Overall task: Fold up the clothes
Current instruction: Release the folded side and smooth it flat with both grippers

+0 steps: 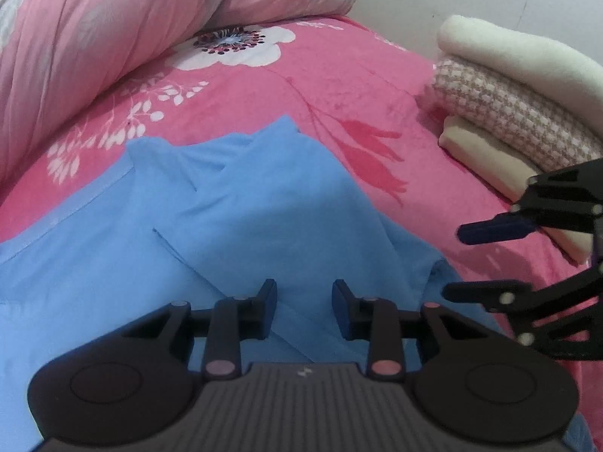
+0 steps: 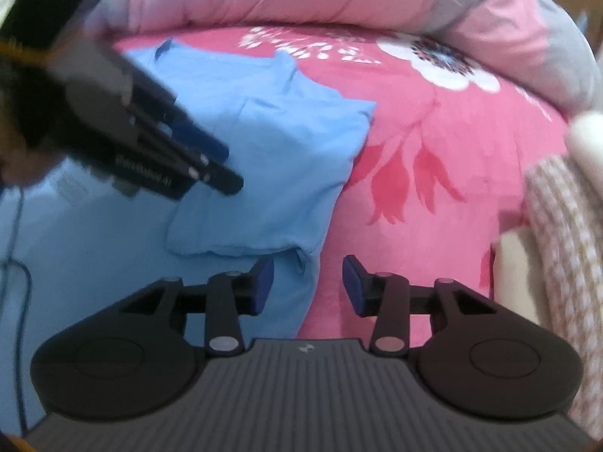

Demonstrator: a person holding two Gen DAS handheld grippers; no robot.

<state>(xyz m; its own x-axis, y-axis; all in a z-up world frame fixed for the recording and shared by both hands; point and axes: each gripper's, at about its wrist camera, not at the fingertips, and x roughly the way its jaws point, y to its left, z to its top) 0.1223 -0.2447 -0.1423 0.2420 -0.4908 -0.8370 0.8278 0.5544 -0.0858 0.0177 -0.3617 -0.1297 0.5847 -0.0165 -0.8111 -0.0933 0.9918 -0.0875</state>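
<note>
Blue cloth (image 1: 245,203) lies spread out on my pink bed cover (image 1: 339,75), the one with big white flowers on it. It is a blue piece of clothing, and it has soft folds and a few creases. One corner sticks up toward the far side of the bed.

My left gripper (image 1: 303,307) hangs over the blue clothing. Its two fingers are apart with a small gap between them, and I see only blue cloth in that gap. It holds nothing.

My right gripper (image 2: 307,286) is at the edge of the blue clothing (image 2: 264,158). One finger is over the blue cloth and the other finger is over the pink cover. Its fingers are wide apart too, and nothing is held between them. From my left camera I see the right gripper (image 1: 452,263) off to the right side, with its two dark fingers spread.

A puffy pink quilt (image 1: 94,37) with grey flowers is bunched up at the back of the bed. Near the right side of the bed sits a stack of folded things (image 1: 527,120). A fluffy white one is on top, a pink and white checked one is in the middle, and a cream one is at the bottom. The stack is well apart from the blue clothing.
</note>
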